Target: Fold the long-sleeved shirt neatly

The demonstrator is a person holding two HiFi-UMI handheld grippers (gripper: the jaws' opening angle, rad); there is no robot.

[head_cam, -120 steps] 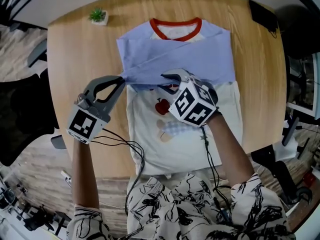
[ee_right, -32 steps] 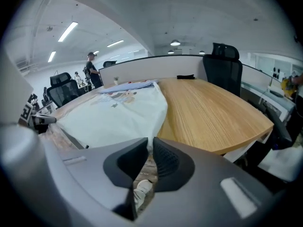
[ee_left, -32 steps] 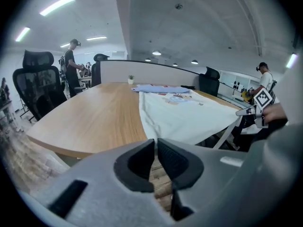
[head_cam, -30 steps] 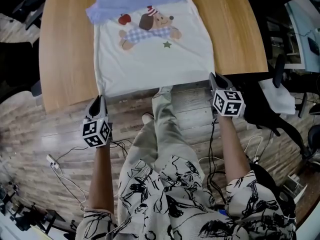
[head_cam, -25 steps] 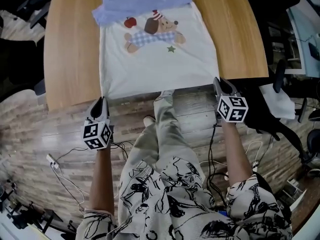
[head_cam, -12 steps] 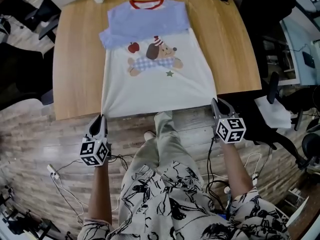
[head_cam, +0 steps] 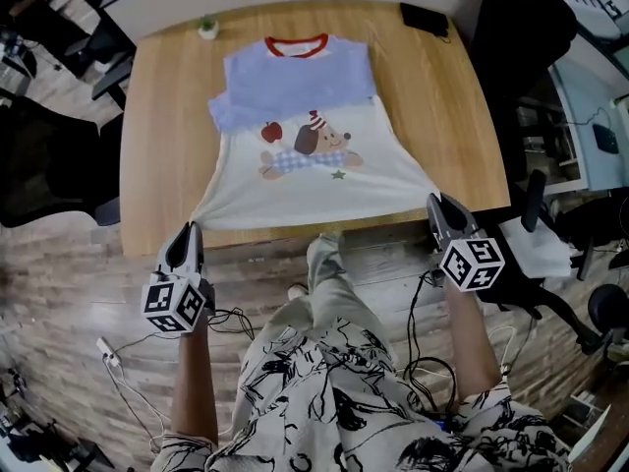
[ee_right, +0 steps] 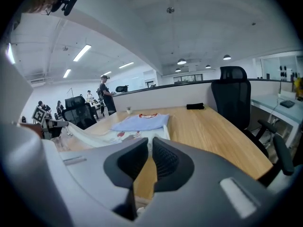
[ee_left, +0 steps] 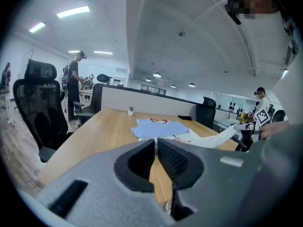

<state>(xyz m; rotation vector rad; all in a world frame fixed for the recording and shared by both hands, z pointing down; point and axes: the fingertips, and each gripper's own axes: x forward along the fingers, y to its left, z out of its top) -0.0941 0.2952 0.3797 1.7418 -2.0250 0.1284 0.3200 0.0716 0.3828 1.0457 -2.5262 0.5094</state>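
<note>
The long-sleeved shirt [head_cam: 305,180] lies flat down the middle of the wooden worktop [head_cam: 157,146], red collar [head_cam: 297,45] at the far end and hem at the near edge. Its blue sleeves are folded across the chest, so their cuffs cannot be made out. Both hem corners vanish inside the jaws.

One left gripper [head_cam: 190,229] pinches the left corner and one right gripper [head_cam: 434,203] the right corner. The hem is stretched between them and flares wider than the body. In the left gripper view the jaws [ee_left: 155,145] stand nearly together on a thin strip of white cloth. The right gripper view shows the same [ee_right: 149,145].

One small potted plant [head_cam: 207,28] and one dark flat item [head_cam: 425,18], too small to identify, sit at the far edge, both apart from the shirt. Bare wood runs along both sides of the shirt. Black office chairs [head_cam: 49,155] crowd the worktop's left and right.
</note>
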